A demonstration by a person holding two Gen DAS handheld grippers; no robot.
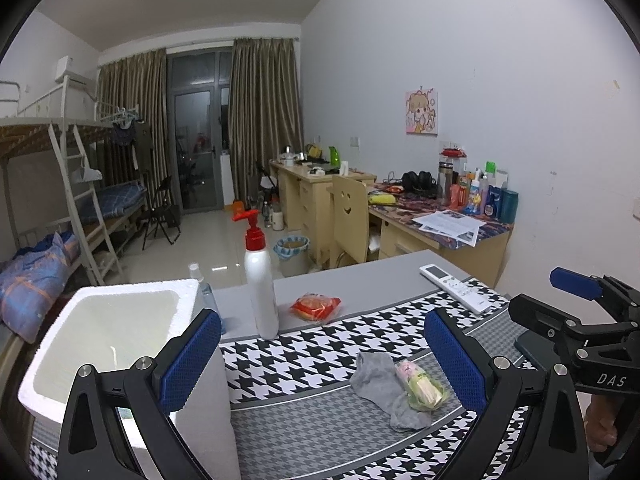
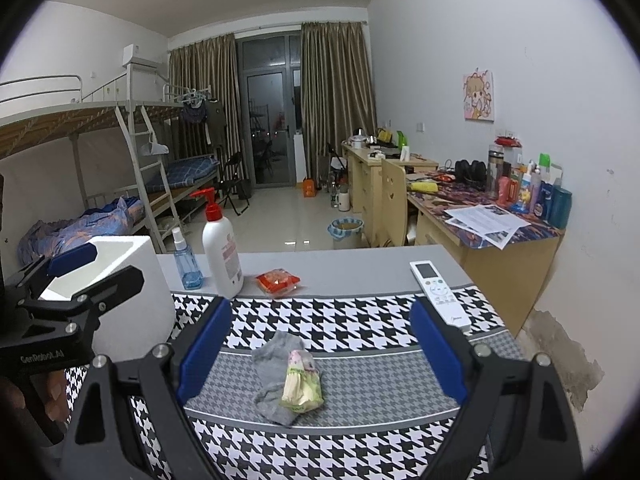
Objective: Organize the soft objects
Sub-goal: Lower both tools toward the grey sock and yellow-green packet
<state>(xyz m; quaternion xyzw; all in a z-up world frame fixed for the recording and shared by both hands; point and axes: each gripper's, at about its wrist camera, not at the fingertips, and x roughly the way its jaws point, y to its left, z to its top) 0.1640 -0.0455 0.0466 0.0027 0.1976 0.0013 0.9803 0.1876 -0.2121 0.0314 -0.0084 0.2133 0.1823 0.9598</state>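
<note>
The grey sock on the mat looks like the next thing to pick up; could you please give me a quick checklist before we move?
1. Grey sock in clear view on the mat: ok.
2. Nothing resting on the sock: not ok, a small wrapped packet lies on it.
3. Right tool open and empty: ok.
4. Left tool open and empty: ok.
5. White foam box open on top: ok.
6. Box empty: cannot tell, its floor is partly hidden.
</note>
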